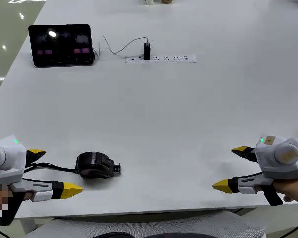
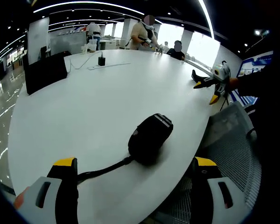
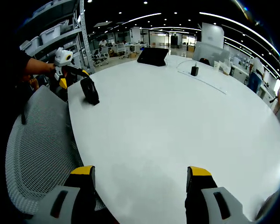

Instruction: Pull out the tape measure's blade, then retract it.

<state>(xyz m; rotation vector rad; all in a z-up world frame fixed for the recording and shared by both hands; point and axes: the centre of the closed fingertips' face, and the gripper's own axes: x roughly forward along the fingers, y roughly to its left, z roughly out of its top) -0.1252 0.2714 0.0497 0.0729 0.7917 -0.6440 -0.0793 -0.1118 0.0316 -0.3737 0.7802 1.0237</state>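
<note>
On the white table [image 1: 198, 124], the black rounded tape measure [image 1: 95, 165] [image 2: 150, 137] [image 3: 89, 90] rests close to the edge nearest you. Just left of the tape measure, your left gripper [image 1: 57, 171] [image 2: 135, 164] has its yellow-tipped jaws spread wide with nothing pinched. A thin black cord [image 2: 105, 169] runs from the tape measure toward one jaw; you cannot tell whether it touches. Well right of the tape measure, your right gripper [image 1: 227, 167] [image 3: 140, 170] is likewise spread, over bare tabletop. Far beyond the tape measure stand a black tablet [image 1: 62, 44] and a white power strip [image 1: 161, 59].
</note>
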